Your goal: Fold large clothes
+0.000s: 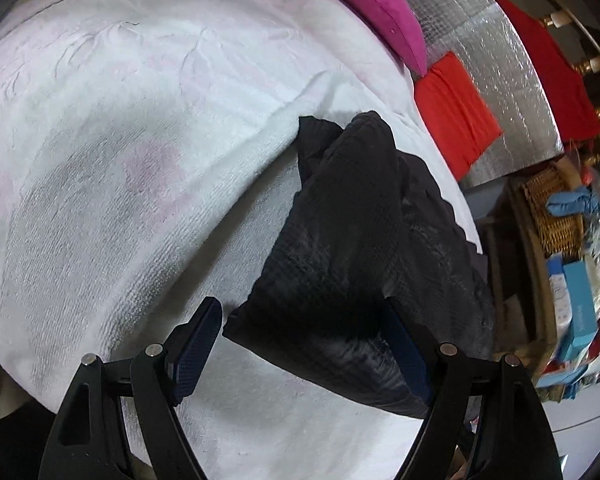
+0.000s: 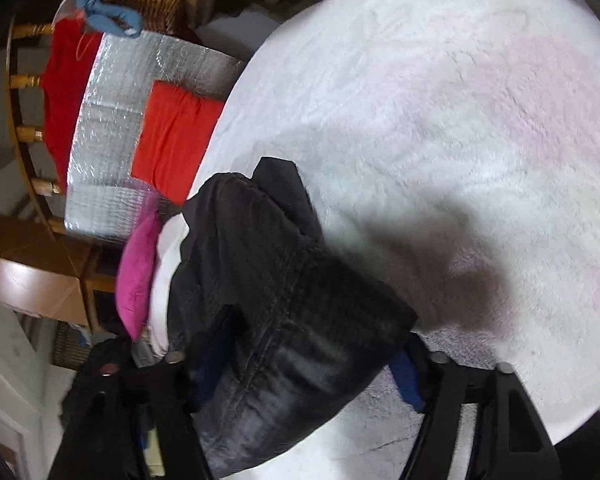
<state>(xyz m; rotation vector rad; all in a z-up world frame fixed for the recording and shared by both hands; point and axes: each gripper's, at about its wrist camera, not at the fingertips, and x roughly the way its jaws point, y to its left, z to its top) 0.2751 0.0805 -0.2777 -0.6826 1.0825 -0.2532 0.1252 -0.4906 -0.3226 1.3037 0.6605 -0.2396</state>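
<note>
A black textured garment lies folded in a bundle on a white towel that covers the work surface. My left gripper is open just above the near end of the bundle, its right finger against the cloth and its left finger over the towel. In the right wrist view the same black garment fills the space between the jaws of my right gripper, which stand wide apart around it. The white towel spreads out beyond it.
A magenta cushion and a folded orange-red cloth lie on a silver foil mat beyond the towel. A red garment hangs on a wooden rail. A wicker basket and boxes stand at the right.
</note>
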